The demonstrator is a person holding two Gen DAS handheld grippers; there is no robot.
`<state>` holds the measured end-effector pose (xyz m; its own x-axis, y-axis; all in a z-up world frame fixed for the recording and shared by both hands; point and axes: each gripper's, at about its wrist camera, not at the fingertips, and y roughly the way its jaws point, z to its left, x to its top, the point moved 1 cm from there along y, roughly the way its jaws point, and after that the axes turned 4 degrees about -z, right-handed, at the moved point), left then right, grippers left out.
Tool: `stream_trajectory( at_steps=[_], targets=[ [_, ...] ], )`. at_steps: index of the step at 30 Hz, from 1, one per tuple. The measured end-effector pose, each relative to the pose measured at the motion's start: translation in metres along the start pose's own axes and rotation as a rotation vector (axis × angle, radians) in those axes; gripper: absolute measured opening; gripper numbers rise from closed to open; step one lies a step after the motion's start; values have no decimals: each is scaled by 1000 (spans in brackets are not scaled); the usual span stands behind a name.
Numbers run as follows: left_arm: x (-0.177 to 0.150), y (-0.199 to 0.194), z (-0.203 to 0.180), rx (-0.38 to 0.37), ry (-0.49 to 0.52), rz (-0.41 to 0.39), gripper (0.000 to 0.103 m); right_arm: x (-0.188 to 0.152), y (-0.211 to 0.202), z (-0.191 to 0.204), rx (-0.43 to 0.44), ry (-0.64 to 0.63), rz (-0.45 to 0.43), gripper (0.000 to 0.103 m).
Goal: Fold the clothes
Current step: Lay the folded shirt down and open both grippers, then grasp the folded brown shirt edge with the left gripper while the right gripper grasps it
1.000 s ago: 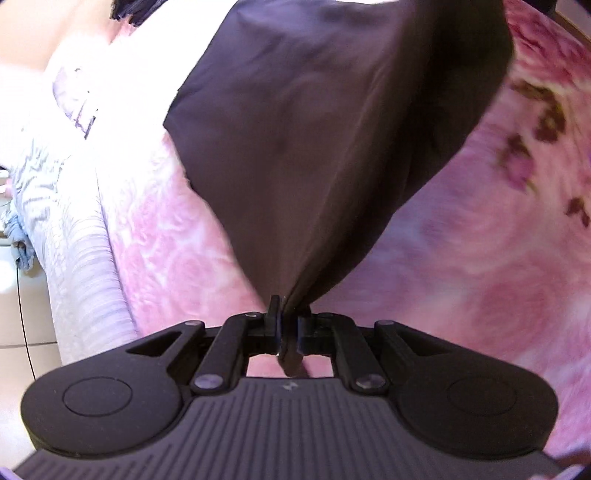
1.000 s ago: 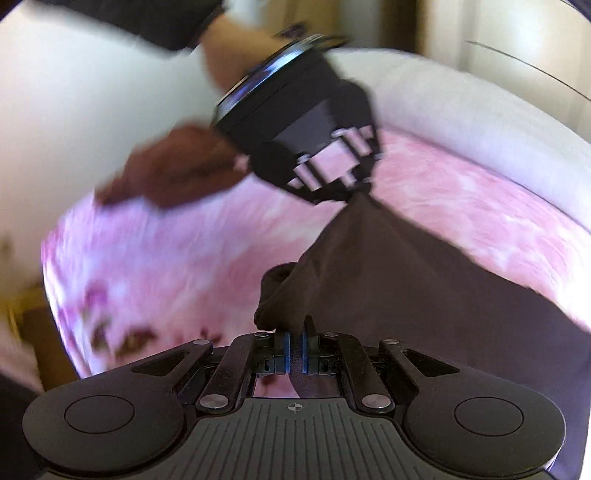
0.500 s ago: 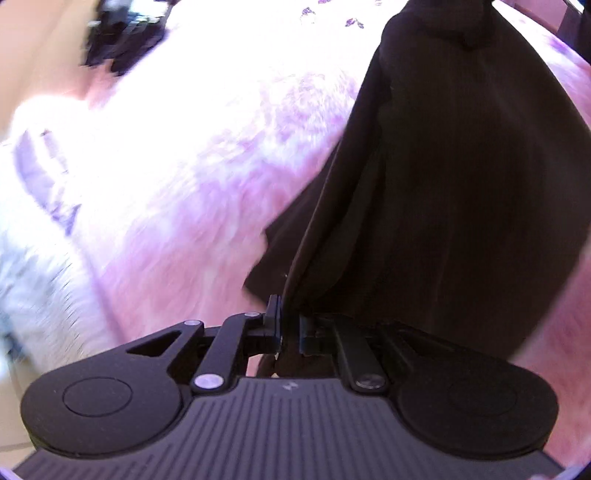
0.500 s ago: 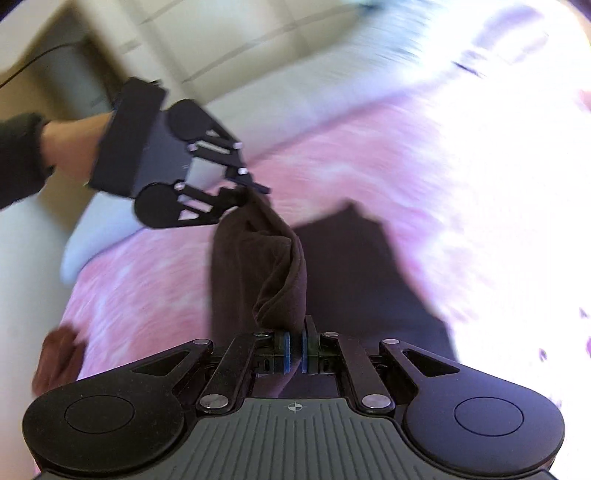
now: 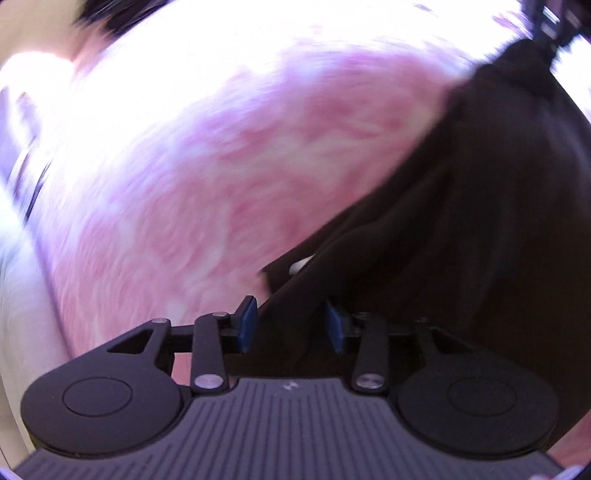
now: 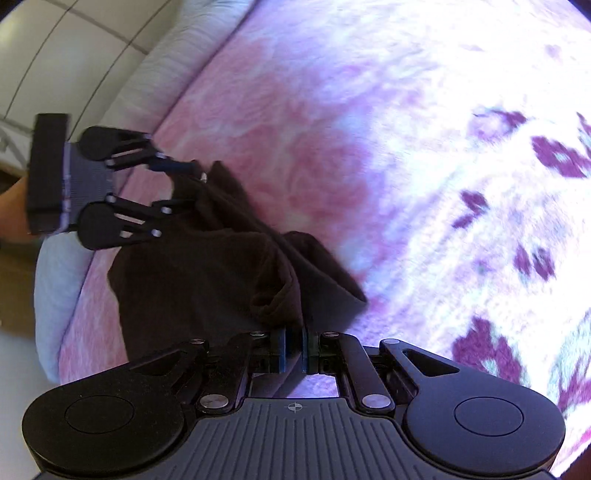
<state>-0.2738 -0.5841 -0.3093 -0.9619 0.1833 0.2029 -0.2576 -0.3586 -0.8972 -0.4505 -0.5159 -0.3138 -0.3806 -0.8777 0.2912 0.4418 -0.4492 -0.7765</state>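
Observation:
A dark brown garment (image 6: 207, 273) lies bunched on the pink floral blanket (image 6: 314, 155) of a bed. My right gripper (image 6: 294, 347) is shut on a fold of it at the near end. At the far end my left gripper (image 6: 184, 186) stands open, its fingertips at the cloth's edge. In the left wrist view the garment (image 5: 480, 221) runs from between the spread blue pads (image 5: 246, 325) of my left gripper (image 5: 291, 325) up to the blurred right gripper (image 5: 546, 33). Cloth still lies loose between the open jaws.
The bed's pale mattress edge (image 6: 159, 70) and a tiled floor (image 6: 40, 48) lie beyond the blanket on the left. A hand (image 6: 13, 210) holds the left gripper. A blurred dark object (image 5: 110, 14) sits at the bed's far end. Purple flower prints (image 6: 554, 155) cover the right of the blanket.
The left gripper has opened and let go of the garment's corner. The garment has come down from hanging to lying on the blanket. The right gripper stays shut on it.

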Motion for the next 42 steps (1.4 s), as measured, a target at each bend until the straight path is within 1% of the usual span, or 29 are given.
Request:
stream_trajectory(
  at_steps=[2, 5, 7, 10, 11, 16, 20, 22, 25, 28, 30, 32, 33, 35, 38, 40, 42],
  targets=[
    [-17, -11, 15, 40, -139, 4, 37, -1, -9, 1, -46, -24, -15, 19],
    [-51, -30, 22, 92, -343, 35, 37, 1, -19, 8, -114, -97, -26, 24],
    [-76, -42, 13, 114, -451, 72, 37, 3, -22, 14, -143, -160, -18, 28],
    [-105, -50, -16, 138, -553, 129, 38, 4, -19, 25, -161, -257, 10, 36],
    [-112, -55, -29, 143, -572, 141, 39, 4, -17, 28, -167, -288, 24, 38],
    [-134, -84, -98, 151, -643, 168, 40, -4, -14, 47, -157, -443, 56, 39],
    [-144, -98, -140, 167, -677, 142, 40, -28, -17, 68, -174, -537, 52, 39],
    [-145, -105, -158, 183, -664, 122, 42, -45, -14, 82, -199, -586, 52, 40],
    [-147, -116, -186, 208, -641, 89, 45, -81, -19, 107, -199, -687, 37, 40],
    [-149, -127, -212, 233, -626, 59, 46, -124, -20, 136, -181, -861, 44, 42],
    [-150, -135, -228, 260, -632, 39, 48, -151, -16, 154, -182, -984, 42, 45],
    [-151, -139, -242, 294, -651, 21, 52, -174, -9, 167, -175, -1088, 46, 52],
    [-151, -141, -250, 312, -662, 13, 53, -185, -5, 173, -166, -1137, 49, 53],
    [-152, -142, -263, 341, -691, 4, 53, -201, 7, 177, -140, -1227, 49, 57],
    [-150, -135, -281, 389, -734, 4, 53, -221, 22, 171, -76, -1323, 47, 58],
    [-147, -131, -293, 428, -753, 4, 53, -227, 33, 163, -43, -1372, 42, 58],
    [-142, -126, -307, 469, -757, 9, 53, -226, 35, 151, -10, -1405, 26, 58]
  ],
)
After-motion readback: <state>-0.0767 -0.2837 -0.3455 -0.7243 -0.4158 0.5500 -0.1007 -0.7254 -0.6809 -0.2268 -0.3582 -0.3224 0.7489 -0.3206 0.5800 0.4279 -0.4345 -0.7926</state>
